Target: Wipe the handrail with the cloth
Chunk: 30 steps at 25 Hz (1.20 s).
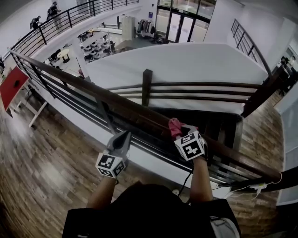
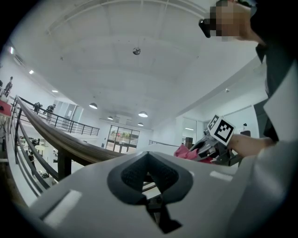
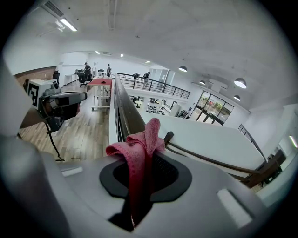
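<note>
The dark wooden handrail (image 1: 93,90) runs from far left to near right above a stairwell. A pink cloth (image 1: 174,126) lies bunched on its top, with my right gripper (image 1: 180,133) shut on it. In the right gripper view the cloth (image 3: 139,148) sticks up from between the jaws, with the handrail (image 3: 128,111) stretching ahead. My left gripper (image 1: 125,135) is to the left, just short of the rail on my side, shut on nothing. In the left gripper view its jaws (image 2: 148,157) point upward, the handrail (image 2: 60,139) is at left and the cloth (image 2: 188,152) at right.
Below the rail run thin metal bars (image 1: 70,100) and a stairwell with a dark post (image 1: 147,86). A red table (image 1: 14,83) stands on the wood floor at left. A white cable (image 1: 253,187) hangs near the rail's right end. People stand on the far balcony (image 1: 53,9).
</note>
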{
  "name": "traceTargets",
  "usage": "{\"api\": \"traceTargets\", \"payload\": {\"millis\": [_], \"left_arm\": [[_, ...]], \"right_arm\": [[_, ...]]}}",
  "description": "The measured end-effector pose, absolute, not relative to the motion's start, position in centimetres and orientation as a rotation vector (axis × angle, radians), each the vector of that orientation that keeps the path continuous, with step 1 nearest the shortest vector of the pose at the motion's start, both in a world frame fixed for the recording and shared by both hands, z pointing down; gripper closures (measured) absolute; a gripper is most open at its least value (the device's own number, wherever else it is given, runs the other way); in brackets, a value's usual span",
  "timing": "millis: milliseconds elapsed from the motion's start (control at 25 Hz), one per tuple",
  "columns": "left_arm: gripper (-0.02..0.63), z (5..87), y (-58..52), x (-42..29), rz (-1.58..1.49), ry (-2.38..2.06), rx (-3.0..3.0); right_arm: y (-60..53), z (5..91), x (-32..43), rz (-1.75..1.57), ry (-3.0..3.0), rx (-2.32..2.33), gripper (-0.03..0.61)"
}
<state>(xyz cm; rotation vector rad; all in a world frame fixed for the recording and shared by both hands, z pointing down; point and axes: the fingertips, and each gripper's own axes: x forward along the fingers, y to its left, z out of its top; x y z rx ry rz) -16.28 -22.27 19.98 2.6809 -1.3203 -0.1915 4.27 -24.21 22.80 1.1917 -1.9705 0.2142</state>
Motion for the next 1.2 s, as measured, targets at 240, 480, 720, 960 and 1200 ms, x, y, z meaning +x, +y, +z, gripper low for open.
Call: {"api": "traceTargets", "payload": {"millis": [240, 480, 720, 960, 1200], "left_arm": [[0.614, 19.8, -23.1, -17.6, -0.162, -1.293, 2.713], [0.614, 20.0, -24.3, -17.5, -0.172, -1.31, 2.687], [0.614, 19.8, -25.3, -18.2, -0.14, -1.35, 2.674], [0.614, 20.7, -25.7, -19.9, -0.152, -1.415, 2.595], [0.614, 21.1, -26.2, -21.6, -0.186, -1.475, 2.545]], "right_arm": [[-25.4, 22.8, 1.6, 0.175, -1.96, 1.197, 0.526], [-26.1, 23.1, -1.1, 0.139, -1.996, 1.068, 0.526], [-27.3, 23.1, -4.8, 0.05, -1.994, 0.952, 0.526], [-27.6, 23.3, -6.7, 0.007, -2.019, 0.865, 0.526], [-28.4, 23.3, -8.2, 0.002, -2.057, 0.815, 0.526]]}}
